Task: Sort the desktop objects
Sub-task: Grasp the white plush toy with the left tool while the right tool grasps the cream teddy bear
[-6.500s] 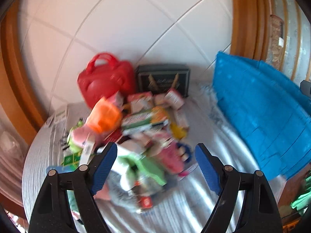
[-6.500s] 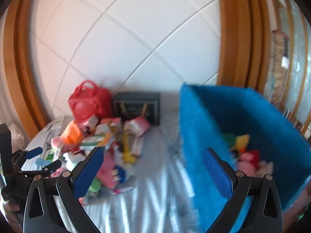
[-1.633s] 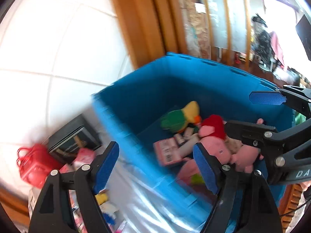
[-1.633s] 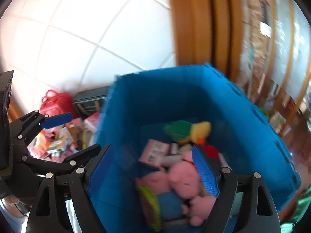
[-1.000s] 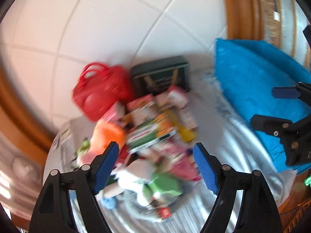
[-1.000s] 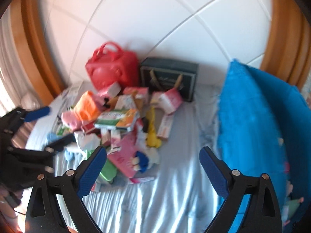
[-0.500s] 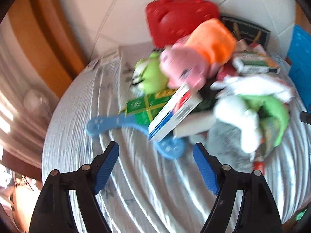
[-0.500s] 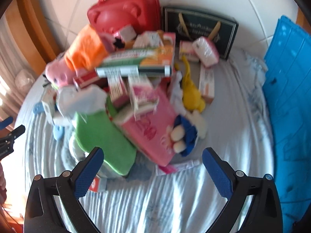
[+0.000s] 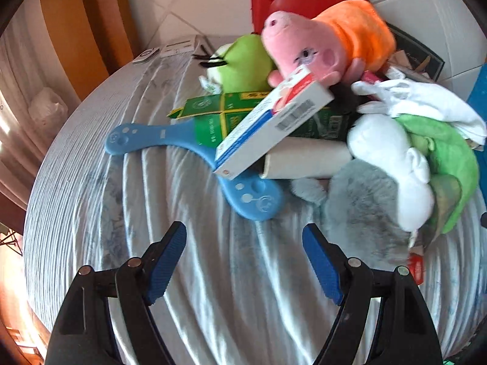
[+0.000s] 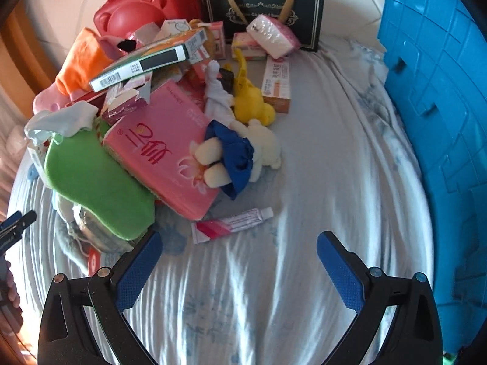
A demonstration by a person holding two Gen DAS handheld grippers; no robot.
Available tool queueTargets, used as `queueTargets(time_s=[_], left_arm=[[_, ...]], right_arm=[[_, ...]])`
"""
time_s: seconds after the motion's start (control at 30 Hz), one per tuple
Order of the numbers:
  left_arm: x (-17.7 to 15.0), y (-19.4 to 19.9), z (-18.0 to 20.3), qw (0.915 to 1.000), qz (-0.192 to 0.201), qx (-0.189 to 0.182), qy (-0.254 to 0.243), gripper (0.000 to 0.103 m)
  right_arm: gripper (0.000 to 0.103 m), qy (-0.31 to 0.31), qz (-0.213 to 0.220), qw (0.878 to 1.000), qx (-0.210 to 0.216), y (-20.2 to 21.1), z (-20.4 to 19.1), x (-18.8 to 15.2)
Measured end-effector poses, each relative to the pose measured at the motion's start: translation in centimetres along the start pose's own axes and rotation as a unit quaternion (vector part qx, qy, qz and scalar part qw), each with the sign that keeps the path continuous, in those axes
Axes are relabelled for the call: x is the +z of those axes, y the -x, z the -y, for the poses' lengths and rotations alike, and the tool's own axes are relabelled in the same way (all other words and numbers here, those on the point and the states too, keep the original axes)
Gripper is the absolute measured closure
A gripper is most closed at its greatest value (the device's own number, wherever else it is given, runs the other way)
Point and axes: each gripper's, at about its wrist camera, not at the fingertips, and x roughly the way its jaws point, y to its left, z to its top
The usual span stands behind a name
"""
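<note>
The left gripper [image 9: 243,243] is held open and empty near a blue paddle [image 9: 182,140]; the right gripper [image 10: 239,251] is held open and empty near a tube [image 10: 231,223].

At upper left a glossy red plastic case [image 10: 143,6]; centre, a pink tissue pack with white flower print [image 10: 164,149]; right, a bright blue ribbed plastic bin [image 10: 441,106]; beneath, a white-and-blue streaked cloth [image 10: 319,167].

Bare striped grey cloth [image 10: 319,182] lies open ahead of my right gripper [image 10: 239,260], between the heaped toy-and-box pile [image 10: 146,115] and the blue plastic crate wall [image 10: 441,106]. Only a pink ointment tube [image 10: 232,224] lies there. Left gripper [image 9: 243,258]: bare cloth below a curved blue plastic hanger [image 9: 194,152].
</note>
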Motion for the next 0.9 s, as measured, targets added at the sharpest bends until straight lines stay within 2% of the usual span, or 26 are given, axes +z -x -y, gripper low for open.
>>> queueTargets(time_s=[0.1,0.2,0.27,0.33,0.4,0.47,0.5,0.53,0.57,0.6,0.73,0.8,0.87,0.9], left_arm=[[1.2,1.2,3.4,0.9995,0.019,-0.024,-0.01,0.025],[3.6,0.7,6.8,0.9984,0.026,-0.041,-0.029,0.025],[5.4,-0.7,9.2,0.9982,0.019,-0.037,-0.044,0.024],[6.2,-2.7,10.9,0.9979,-0.006,-0.03,-0.057,0.024],[6.5,-3.9,12.1,0.9978,-0.011,-0.029,-0.059,0.024],[6.7,-4.3,12.7,0.9969,-0.008,-0.045,-0.063,0.024],[6.7,-4.7,12.8,0.9958,-0.019,-0.061,-0.066,0.024],[6.8,-5.0,12.8,0.9951,-0.031,-0.069,-0.064,0.028],[6.8,-4.8,12.6,0.9942,-0.036,-0.084,-0.057,0.039],[6.7,-4.4,12.6,0.9936,-0.038,-0.091,-0.054,0.04],[5.9,-3.5,13.4,0.9946,-0.013,-0.072,-0.074,0.039],[6.3,-4.5,14.1,0.9955,-0.025,-0.059,-0.07,0.03],[6.8,-6.2,14.5,0.9957,-0.043,-0.046,-0.068,0.03],[6.9,-6.5,14.5,0.9958,-0.046,-0.043,-0.066,0.036]], right_arm=[[0.0,0.002,0.018,1.0,-0.003,0.8,0.1,-0.1],[0.0,0.002,0.028,0.999,0.019,1.0,-0.4,0.3],[0.0,0.009,0.034,0.999,0.03,0.8,-1.5,0.6],[0.0,0.019,0.045,0.998,0.044,1.0,-2.7,0.8],[0.0,0.027,0.054,0.997,0.056,1.1,-3.5,0.9],[0.0,0.039,0.062,0.995,0.066,0.9,-4.7,1.2],[0.0,0.045,0.063,0.995,0.069,0.8,-5.2,1.2],[0.0,0.054,0.06,0.994,0.073,0.4,-5.9,1.4],[0.0,0.059,0.056,0.994,0.073,0.1,-6.5,1.5],[0.0,0.062,0.052,0.994,0.072,-0.2,-6.8,1.6],[0.0,0.038,0.056,0.995,0.068,-0.6,-6.2,1.9],[0.0,0.02,0.051,0.997,0.063,-1.0,-4.8,2.1],[0.0,-0.003,0.046,0.998,0.053,-1.4,-2.7,2.3],[0.0,-0.015,0.046,0.998,0.048,-1.5,-1.6,2.2]])
